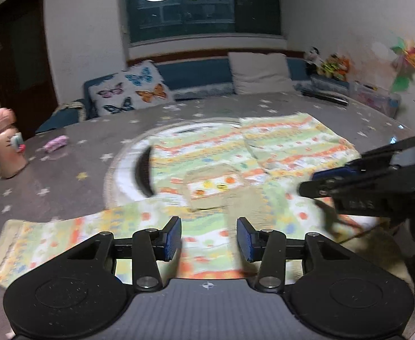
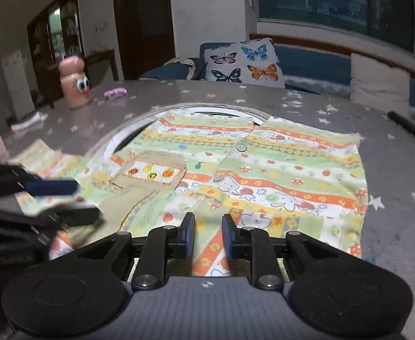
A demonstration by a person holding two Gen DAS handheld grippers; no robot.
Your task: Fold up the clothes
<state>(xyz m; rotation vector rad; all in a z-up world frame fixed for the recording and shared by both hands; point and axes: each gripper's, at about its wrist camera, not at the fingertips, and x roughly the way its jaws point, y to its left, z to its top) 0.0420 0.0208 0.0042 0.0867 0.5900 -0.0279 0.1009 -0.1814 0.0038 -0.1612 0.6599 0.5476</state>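
A: On the star-patterned surface [image 2: 391, 175]: item one, a child's patterned shirt [image 2: 264, 175], laid flat with its front up, a tan chest pocket [image 2: 150, 172] showing, one sleeve [image 1: 37, 240] stretched out to the left at the near edge. Position relative to the tools?

B: Directly ahead of and beneath both. Item two, left hand-held gripper [image 1: 209, 238]: its blue pads stand apart, roughly half spread, over the near hem, with cloth visible under the gap; the pads do not appear to press on it. Item three, right hand-held gripper [image 2: 208, 235]: pads drawn close together, a narrow gap left, striped fabric showing through it. Whether any cloth is pinched I cannot tell.

A: Long axis of the shirt?

B: The body runs from the near hem to the far collar; the sleeve line runs left to right across it. The extended sleeve lies left of the left tool, so the left hand is the nearer one for it. The right tool sits over the near middle of the body, and shows blurred in the left view.

A: Other entries?

B: Pink bottle [image 2: 74, 85], far left. Butterfly cushion [image 2: 244, 62] on the sofa beyond. Neither touches the shirt.
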